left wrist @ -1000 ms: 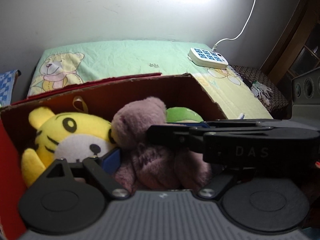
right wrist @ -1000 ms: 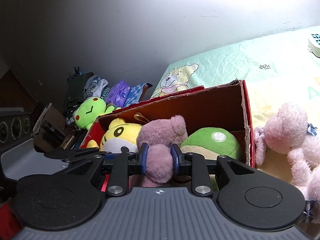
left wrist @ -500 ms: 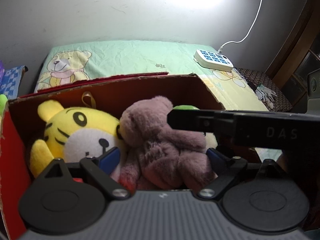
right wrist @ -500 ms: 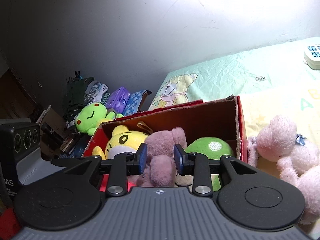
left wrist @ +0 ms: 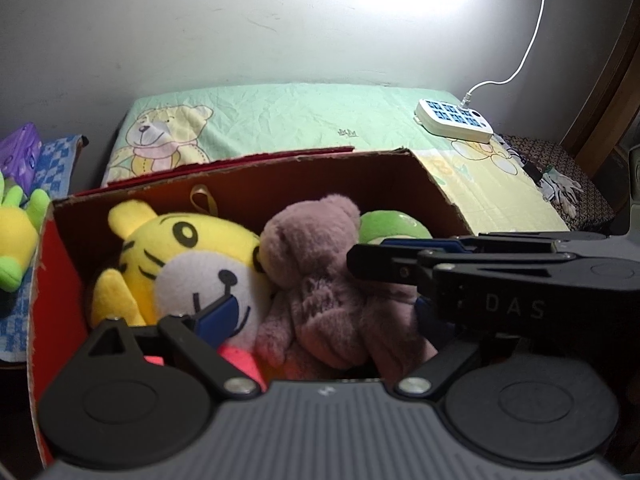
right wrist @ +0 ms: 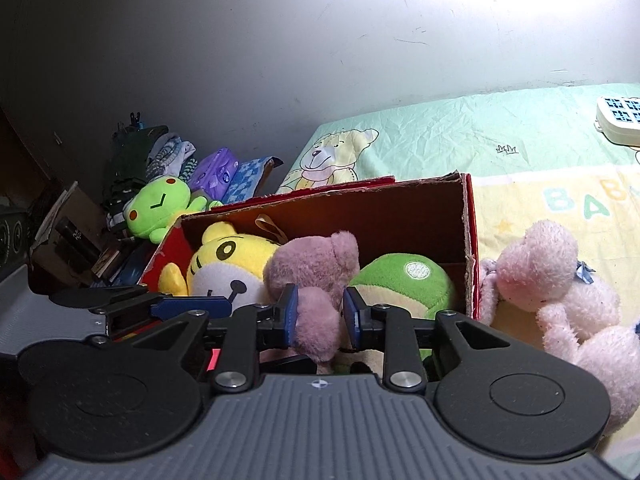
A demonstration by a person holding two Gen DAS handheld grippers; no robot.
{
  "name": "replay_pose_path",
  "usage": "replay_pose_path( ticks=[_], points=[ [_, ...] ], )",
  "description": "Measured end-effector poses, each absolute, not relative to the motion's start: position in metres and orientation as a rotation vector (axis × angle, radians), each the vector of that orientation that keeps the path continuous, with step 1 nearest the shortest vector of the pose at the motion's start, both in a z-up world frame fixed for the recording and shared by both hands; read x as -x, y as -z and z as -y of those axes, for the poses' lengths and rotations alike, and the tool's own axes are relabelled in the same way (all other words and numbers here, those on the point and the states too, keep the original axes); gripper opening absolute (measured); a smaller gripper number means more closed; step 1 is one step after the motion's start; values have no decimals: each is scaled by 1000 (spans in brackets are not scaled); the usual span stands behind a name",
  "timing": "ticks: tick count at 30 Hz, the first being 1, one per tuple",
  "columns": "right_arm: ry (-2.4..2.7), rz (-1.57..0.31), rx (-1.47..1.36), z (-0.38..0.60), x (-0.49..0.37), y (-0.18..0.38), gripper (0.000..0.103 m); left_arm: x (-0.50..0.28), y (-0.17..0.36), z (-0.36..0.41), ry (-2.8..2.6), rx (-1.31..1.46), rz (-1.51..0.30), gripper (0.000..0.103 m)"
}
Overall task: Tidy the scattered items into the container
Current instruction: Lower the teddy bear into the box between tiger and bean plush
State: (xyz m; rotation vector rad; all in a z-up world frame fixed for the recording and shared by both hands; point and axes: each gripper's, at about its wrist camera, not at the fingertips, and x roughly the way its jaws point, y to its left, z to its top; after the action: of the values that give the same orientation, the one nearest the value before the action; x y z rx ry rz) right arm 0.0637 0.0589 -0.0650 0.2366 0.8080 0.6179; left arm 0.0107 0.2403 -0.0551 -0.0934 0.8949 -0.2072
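A red cardboard box [left wrist: 52, 280] [right wrist: 468, 240] on the bed holds a yellow tiger plush [left wrist: 180, 264] [right wrist: 224, 260], a mauve bear plush [left wrist: 320, 280] [right wrist: 316, 268] and a green plush [left wrist: 394, 226] [right wrist: 404, 280]. My left gripper [left wrist: 320, 320] is open wide, its fingers either side of the mauve bear. My right gripper [right wrist: 318, 314] stands around the bear's limb with its pads [right wrist: 290, 312] slightly apart; it shows from the side in the left wrist view [left wrist: 400, 260]. A pale pink plush [right wrist: 560, 300] lies on the bed outside the box, to its right.
A lime green plush [right wrist: 160, 208] [left wrist: 12, 232] sits left of the box beside a purple packet [right wrist: 218, 168] and stacked clutter. A white power strip [left wrist: 454, 120] [right wrist: 620, 120] with a cable lies at the bed's far right. A grey wall stands behind.
My right gripper's pads have opened a little off the mauve bear's limb and both grippers have drawn back from the box. The bear stays in the box.
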Motion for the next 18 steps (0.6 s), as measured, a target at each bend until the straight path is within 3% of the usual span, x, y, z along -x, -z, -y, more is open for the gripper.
replay_pose_path(
  ticks=[18],
  points=[
    [-572, -773, -252, -51, -36, 49, 30, 10, 42, -237, 58, 58, -884, 97]
  ],
)
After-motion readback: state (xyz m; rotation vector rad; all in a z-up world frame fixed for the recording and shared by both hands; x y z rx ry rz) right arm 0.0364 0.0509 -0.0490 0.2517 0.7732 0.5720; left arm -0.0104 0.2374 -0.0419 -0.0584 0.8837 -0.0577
